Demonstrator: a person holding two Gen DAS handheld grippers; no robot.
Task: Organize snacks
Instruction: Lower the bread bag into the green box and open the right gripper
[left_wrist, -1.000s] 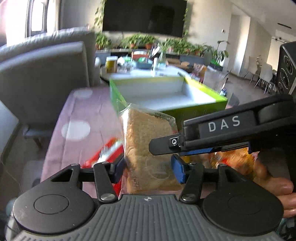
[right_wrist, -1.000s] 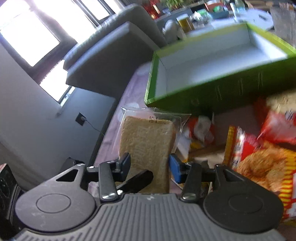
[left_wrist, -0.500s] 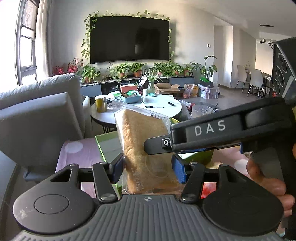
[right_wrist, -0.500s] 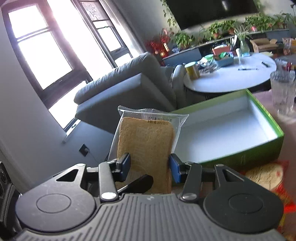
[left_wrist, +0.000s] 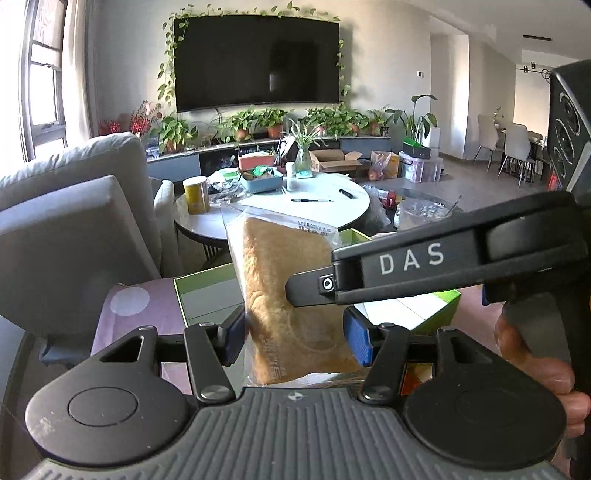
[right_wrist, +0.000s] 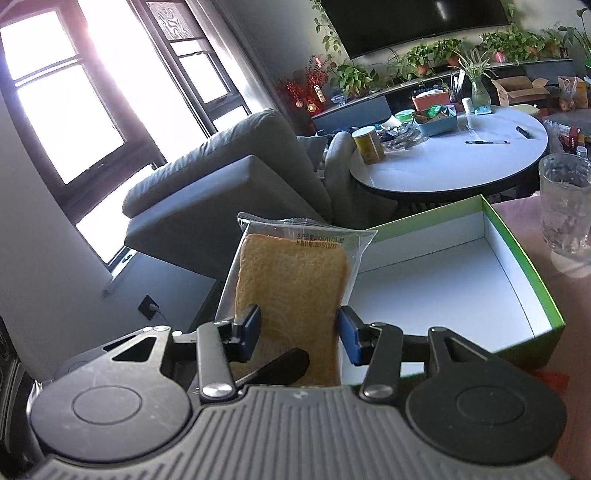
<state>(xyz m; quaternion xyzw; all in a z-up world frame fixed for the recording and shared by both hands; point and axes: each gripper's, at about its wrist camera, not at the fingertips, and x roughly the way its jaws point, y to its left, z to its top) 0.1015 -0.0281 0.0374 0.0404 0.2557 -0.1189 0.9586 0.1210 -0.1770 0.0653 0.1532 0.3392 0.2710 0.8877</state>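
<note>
Mauve spotted tablecloth under an open green box

The tablecloth (left_wrist: 140, 314) carries the white-lined green box (right_wrist: 524, 273), open side up, at centre; a clear ribbed glass (right_wrist: 565, 210) stands on the cloth at the box's 2 o'clock, just beside its rim.

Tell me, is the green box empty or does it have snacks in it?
Empty, as far as the pictures show. The green box shows only its bare white floor and walls in the right wrist view. The wrapped bread hides its near left corner.

Both wrist views look forward, close, sharing the green box (left_wrist: 207, 291) and round table (right_wrist: 461, 162).
</note>
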